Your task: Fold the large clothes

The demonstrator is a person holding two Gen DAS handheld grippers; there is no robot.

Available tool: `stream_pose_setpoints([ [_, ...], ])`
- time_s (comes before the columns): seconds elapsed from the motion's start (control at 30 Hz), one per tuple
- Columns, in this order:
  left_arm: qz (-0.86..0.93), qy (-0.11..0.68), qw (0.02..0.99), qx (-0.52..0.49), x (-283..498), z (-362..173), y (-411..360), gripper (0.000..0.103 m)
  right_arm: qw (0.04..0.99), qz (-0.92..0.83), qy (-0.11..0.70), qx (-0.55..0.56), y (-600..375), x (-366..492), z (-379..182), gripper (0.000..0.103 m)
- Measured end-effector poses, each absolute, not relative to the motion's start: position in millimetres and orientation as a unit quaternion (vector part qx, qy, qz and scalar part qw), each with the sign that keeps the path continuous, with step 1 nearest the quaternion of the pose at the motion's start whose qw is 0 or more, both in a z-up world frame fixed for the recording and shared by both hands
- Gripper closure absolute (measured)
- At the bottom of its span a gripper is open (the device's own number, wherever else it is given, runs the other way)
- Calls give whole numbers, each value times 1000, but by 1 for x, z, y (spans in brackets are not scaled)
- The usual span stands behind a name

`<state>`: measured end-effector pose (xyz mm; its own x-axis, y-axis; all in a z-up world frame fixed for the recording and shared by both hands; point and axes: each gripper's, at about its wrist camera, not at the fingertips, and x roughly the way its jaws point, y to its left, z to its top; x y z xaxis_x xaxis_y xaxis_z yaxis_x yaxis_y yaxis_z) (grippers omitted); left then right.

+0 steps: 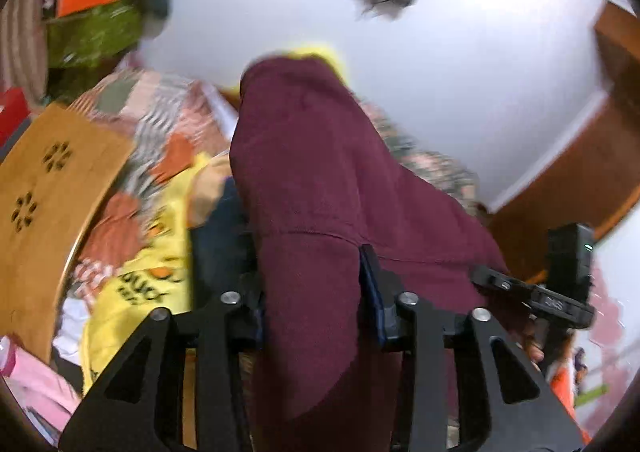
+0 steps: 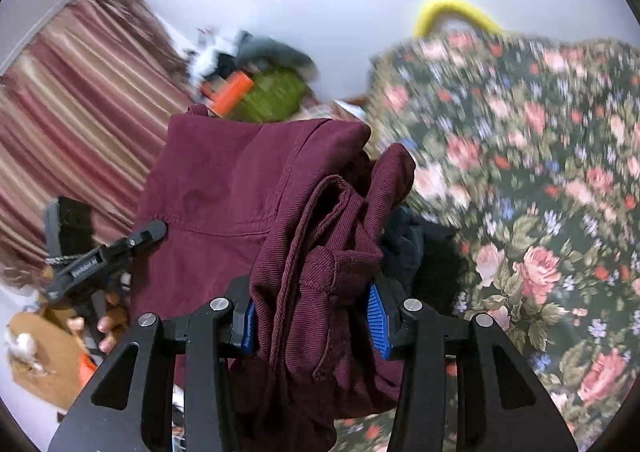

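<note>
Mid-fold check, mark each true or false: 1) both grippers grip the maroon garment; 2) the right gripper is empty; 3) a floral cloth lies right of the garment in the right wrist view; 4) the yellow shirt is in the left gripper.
1) True: the left gripper and right gripper each clamp the maroon garment.
2) False: bunched maroon fabric fills its jaws.
3) True: the floral cloth spreads there.
4) False: the yellow shirt lies left of that gripper, not in it.
</note>
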<state>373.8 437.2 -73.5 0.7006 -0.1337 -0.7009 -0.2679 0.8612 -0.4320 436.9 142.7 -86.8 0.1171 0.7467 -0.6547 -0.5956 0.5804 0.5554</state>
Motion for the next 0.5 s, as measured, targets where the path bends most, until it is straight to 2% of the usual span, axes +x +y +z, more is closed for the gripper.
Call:
stream_pose_setpoints([
  [0.07, 43, 393, 876, -277, 379, -96, 448, 59, 744, 442, 497, 67, 152, 443, -107, 58],
  [0.17, 37, 386, 879, -277, 378, -101, 449, 56, 749, 439, 492, 63, 151, 445, -115, 56],
  [0.3, 54, 396, 886, -236, 375, -87, 433, 53, 745, 438, 499, 64, 140, 443, -106, 49],
  [0.5, 114, 398, 897, -153, 358, -66, 402, 52, 781, 410, 471, 5, 125, 414, -72, 48],
])
